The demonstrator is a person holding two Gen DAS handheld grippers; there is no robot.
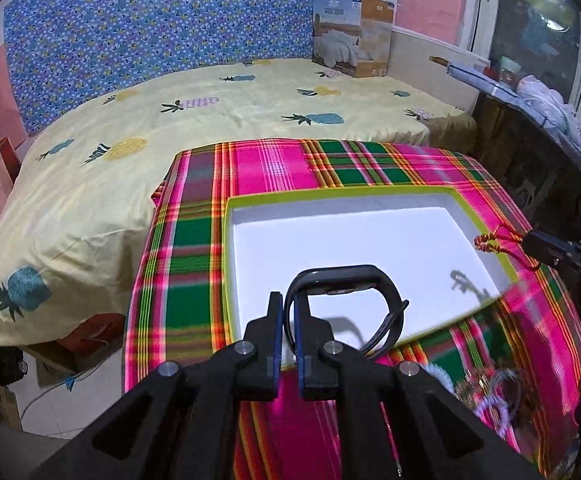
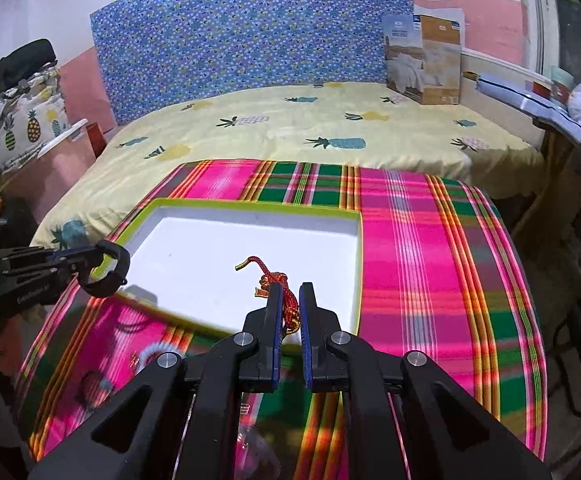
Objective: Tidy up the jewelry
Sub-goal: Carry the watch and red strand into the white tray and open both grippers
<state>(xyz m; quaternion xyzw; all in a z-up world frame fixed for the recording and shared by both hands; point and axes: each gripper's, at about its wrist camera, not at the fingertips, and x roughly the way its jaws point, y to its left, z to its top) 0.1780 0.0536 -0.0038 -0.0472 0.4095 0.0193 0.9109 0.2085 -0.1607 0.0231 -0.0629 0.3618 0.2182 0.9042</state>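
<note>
So both grippers are busy here. The left gripper (image 1: 289,300) has its jaws squeezed nearly together on the strap of a black wristband (image 1: 342,304), which looks like a fitness tracker, and it hangs over the near left part of the white tray (image 1: 370,240); from the right wrist view you can see the black wristband (image 2: 108,268) sitting right at the tray's left rim. The right gripper (image 2: 290,296) has its jaws pinched on a red and gold braided cord (image 2: 278,284), and the loose end of that cord curls out above the white tray (image 2: 250,240) floor near its front right part. The tray has a lime green edge and sits on a counter draped in a pink and green plaid cloth (image 2: 430,260). In front of the tray there's a blurry heap of other jewelry (image 1: 486,396), hard to make out. Behind it all is a bed (image 1: 210,112) with a pineapple-print sheet.
</note>
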